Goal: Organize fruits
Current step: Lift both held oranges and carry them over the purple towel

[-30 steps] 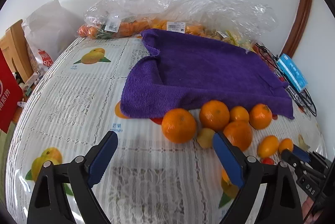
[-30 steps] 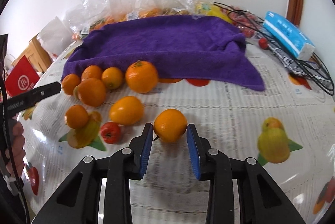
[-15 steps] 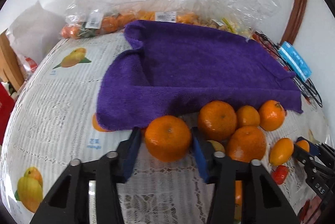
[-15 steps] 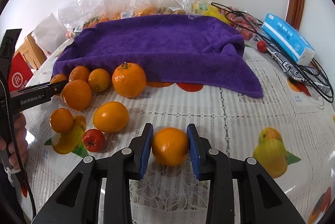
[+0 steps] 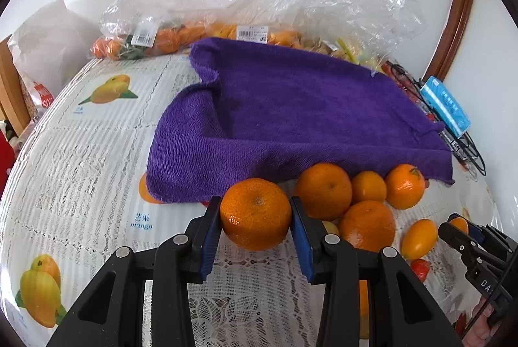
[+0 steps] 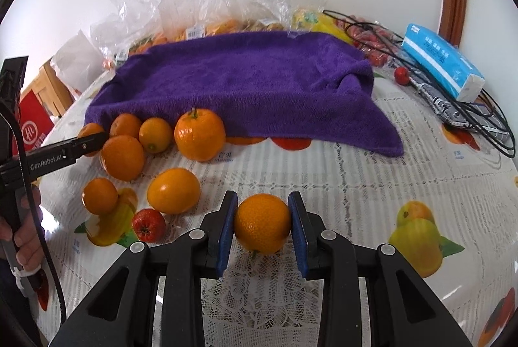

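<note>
My left gripper (image 5: 255,225) gripped a big mandarin (image 5: 255,214) between both fingers (image 5: 212,233), just ahead of the purple towel's (image 5: 291,120) near edge, with a cluster of oranges (image 5: 323,190) to the right of them. My right gripper (image 6: 261,228) clamped a smaller orange (image 6: 262,223) above the counter (image 6: 356,172), a red fruit (image 6: 148,224) left of its fingers.

A large dimpled mandarin (image 5: 255,213) sits clamped between blue pads, just in front of the purple towel (image 5: 291,117); a smaller smooth orange (image 6: 262,223) is gripped likewise.
</note>
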Demonstrator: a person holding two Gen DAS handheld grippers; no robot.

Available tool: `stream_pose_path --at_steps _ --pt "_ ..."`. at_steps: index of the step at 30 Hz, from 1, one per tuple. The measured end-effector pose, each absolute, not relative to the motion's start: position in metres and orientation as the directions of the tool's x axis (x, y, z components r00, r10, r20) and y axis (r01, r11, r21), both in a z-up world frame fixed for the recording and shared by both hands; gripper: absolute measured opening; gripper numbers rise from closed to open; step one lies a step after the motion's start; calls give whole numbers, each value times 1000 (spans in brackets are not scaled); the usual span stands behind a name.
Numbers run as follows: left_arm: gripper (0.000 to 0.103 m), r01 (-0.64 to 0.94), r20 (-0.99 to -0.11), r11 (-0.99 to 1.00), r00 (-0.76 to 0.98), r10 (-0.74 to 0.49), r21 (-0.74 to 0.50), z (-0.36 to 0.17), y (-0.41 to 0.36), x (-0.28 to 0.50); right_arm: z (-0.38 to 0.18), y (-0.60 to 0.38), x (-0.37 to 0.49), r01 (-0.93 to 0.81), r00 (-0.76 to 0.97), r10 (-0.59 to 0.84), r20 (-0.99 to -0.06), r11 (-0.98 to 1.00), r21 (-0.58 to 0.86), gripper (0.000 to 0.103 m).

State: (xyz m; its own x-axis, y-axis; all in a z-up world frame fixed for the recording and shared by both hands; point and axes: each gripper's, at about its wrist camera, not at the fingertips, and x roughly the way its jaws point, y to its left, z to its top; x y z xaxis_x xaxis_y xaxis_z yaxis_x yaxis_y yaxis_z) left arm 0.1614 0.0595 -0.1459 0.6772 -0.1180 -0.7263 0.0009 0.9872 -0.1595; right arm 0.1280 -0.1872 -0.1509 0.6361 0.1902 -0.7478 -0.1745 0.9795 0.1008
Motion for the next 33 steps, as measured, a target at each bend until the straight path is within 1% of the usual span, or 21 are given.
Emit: stream_pose_path --at_steps 4,7,15,18,23,26,30,33 --pt "39 6 -715 985 687 -128 -171 -140 61 156 -142 -192 126 -160 650 186 -737 981 106 32" --pt "39 -14 -714 988 693 -99 -152 -132 61 151 -130 -193 124 -157 664 182 -725 982 103 32" --pt "39 10 -668 986 734 -120 -167 -86 60 146 -91 -189 136 -160 716 174 -676 984 83 32" --pt "39 8 -654 986 747 -115 -165 -73 59 155 -77 -186 148 -165 738 170 -652 984 70 32" --pt "39 4 -646 985 754 -116 -172 -62 53 182 -63 -180 175 -168 761 188 -622 982 92 32" --pt "39 9 -639 982 759 -129 -188 -60 52 199 -60 -175 194 -167 771 184 -609 982 85 32" --pt "39 7 -630 984 768 -118 -175 -61 48 219 -60 -174 218 -167 771 184 -610 982 86 32" --pt "39 6 -637 983 761 -122 -182 -66 48 235 -58 -174 232 -167 776 178 -605 983 76 32"
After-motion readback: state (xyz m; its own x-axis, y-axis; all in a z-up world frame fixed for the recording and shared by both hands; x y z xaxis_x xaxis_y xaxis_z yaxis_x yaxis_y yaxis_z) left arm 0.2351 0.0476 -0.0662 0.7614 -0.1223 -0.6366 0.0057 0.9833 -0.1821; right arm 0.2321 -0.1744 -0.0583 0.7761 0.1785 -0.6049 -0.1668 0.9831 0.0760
